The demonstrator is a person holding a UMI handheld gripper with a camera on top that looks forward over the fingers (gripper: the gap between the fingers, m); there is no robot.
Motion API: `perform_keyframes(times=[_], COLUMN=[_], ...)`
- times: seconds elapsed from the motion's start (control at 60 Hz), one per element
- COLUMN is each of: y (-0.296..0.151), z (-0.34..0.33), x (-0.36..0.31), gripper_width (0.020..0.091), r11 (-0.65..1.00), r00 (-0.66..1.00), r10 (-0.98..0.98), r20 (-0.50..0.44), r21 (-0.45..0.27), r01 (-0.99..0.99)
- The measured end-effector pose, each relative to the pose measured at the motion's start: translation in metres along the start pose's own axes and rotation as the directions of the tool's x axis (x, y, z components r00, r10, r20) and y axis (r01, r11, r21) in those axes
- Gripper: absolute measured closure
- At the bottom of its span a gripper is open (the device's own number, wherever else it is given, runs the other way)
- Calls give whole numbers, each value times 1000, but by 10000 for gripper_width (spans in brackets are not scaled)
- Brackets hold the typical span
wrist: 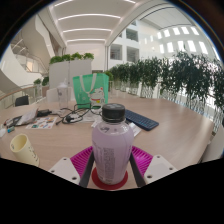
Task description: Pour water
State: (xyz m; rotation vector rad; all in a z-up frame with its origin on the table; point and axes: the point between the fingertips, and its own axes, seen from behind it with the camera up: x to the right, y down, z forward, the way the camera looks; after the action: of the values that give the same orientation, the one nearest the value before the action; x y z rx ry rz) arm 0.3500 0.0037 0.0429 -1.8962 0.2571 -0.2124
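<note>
Bottle [113, 143] stands capped on the table [175, 125] between the gripper [112, 164] fingers, seemingly clamped at mid-body (contact not fully visible); likely rigid, smooth, fairly heavy; hold low on the body.

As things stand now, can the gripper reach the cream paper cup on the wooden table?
Probably not directly: the gripper seems shut on a clear plastic bottle with a black cap, while the cream paper cup lies tipped aside on the wooden table.
</note>
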Motion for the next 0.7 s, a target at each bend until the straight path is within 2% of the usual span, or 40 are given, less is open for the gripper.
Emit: perform_keyframes(times=[0.05,0.067,0.083,0.1,0.15,0.3,0.45,0.7], y=[7,7,16,8,6,6,-9,-53], z=[-6,-9,10,-13,-29,-80,-167,-285], x=[-3,-5,11,-5,-9,-16,-43,-83], gripper_width=[282,251,252,262,273,272,268,268], r11=[998,998,998,998,997,995,992,991], r00=[1000,1000,1000,1000,1000,1000,999,990], r10=[-3,-2,-1,0,2,1,43,106], r20=[1,3,10,8,11,-12,-16,-89], r21=[-55,-61,-60,-63,-71,-101,-115,-72], r01=[3,3,2,1,-2,-3,-45,-112])
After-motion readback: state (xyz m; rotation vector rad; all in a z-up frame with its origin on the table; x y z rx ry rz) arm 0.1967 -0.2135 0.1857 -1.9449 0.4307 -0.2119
